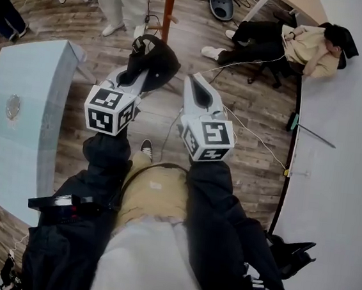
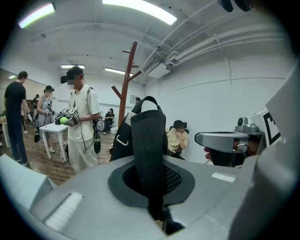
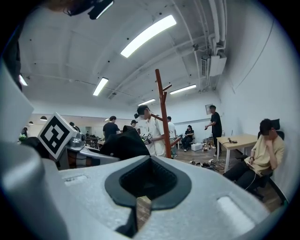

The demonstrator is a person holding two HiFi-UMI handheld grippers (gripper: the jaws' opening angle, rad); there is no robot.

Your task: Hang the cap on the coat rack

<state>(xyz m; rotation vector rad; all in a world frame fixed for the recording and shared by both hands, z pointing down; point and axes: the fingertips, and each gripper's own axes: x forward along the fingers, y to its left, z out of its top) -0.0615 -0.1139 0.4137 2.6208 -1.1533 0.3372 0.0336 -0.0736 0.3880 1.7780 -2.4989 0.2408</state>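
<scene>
Head view — wood floor (image 1: 249, 110) | left tongs (image 1: 137, 72) grip cap (image 1: 159, 58) | right tongs (image 1: 197, 85) closed, empty | coat rack (image 1: 169, 5) ahead

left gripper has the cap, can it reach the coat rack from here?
Probably yes. The left gripper is shut on the cap, and the coat rack stands straight ahead with nothing visible between them. The right gripper sits off to the side.

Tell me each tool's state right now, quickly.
Left tool: shut on the cap.
Right tool: shut, nothing in it.
</scene>
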